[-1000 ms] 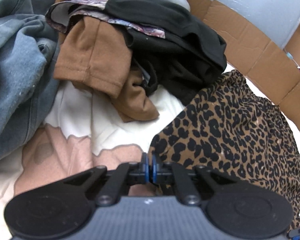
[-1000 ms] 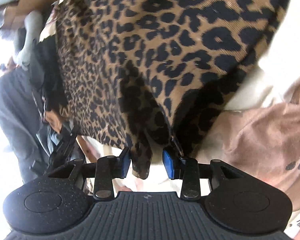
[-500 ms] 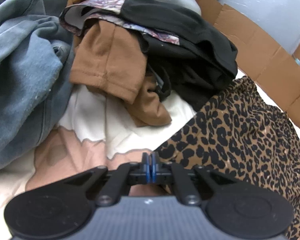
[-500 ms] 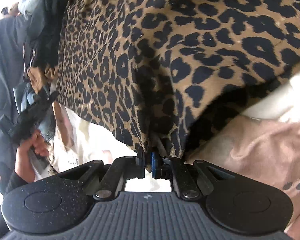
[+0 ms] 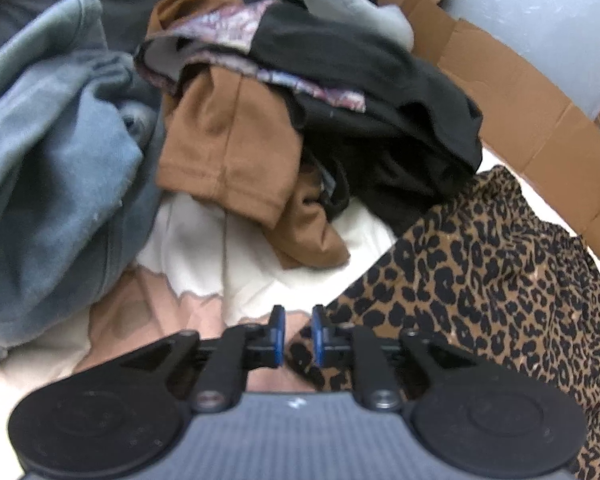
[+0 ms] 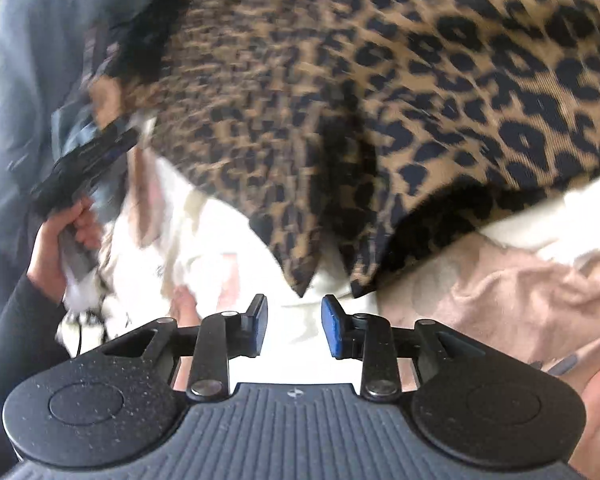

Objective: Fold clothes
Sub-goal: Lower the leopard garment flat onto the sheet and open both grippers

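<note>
Both fingers parted, left gripper point(image 5: 299, 336) narrowly, right gripper point(image 6: 294, 326) wider, holding nothing beside the leopard-print garment point(image 5: 500, 280).

Both fisheye views motion-blurred, edges curved; white glare at left

leopard-print garment point(image 5: 500, 280) spread flat on a white and pink sheet point(image 5: 204, 256), beside heaped clothes point(image 5: 260, 120)

Flattened brown cardboard point(image 5: 512, 92) runs along the far right edge. Pale blue-grey wall point(image 5: 540, 20) behind it. Underfoot surface: cream-and-pink patterned blanket point(image 5: 204, 248), wrinkled. Bright white glare at left edge, right wrist view.
</note>
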